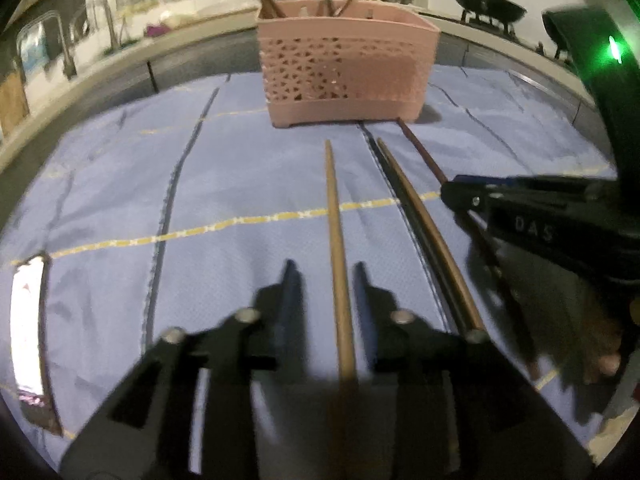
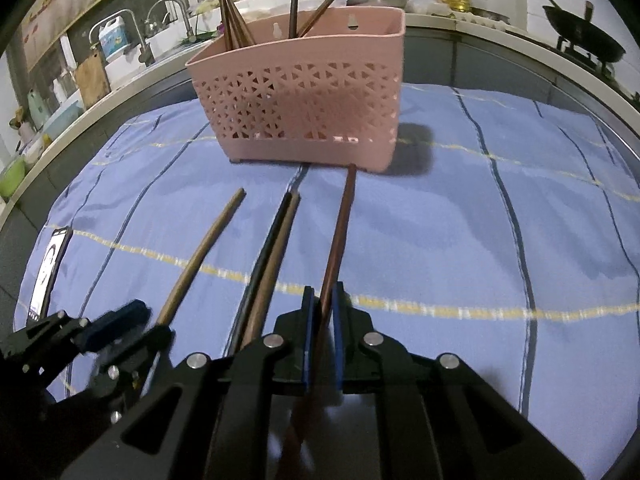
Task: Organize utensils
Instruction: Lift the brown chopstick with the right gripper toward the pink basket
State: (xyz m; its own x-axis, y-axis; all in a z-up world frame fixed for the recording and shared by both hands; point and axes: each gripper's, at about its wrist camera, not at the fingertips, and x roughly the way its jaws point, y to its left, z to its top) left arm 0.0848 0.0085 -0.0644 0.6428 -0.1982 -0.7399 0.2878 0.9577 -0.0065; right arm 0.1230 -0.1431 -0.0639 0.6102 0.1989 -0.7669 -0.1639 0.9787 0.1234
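A pink perforated utensil basket (image 1: 344, 68) (image 2: 304, 112) stands at the back of the blue cloth with several chopsticks upright in it. Loose chopsticks lie in front of it, pointing toward it. My left gripper (image 1: 326, 276) is open astride a light brown chopstick (image 1: 334, 216) (image 2: 200, 256), its pads clear of the wood. A black and a tan chopstick (image 1: 412, 208) (image 2: 272, 248) lie side by side to the right. My right gripper (image 2: 323, 296) is shut on a reddish-brown chopstick (image 2: 340, 220) (image 1: 424, 156), whose far tip reaches the basket's foot.
A phone (image 1: 28, 320) (image 2: 50, 272) lies screen up at the cloth's left edge. The blue striped cloth (image 1: 240, 160) covers the round table. A black wok (image 1: 488, 4) (image 2: 584, 40) sits on the counter at the back right, with bottles and a sink behind.
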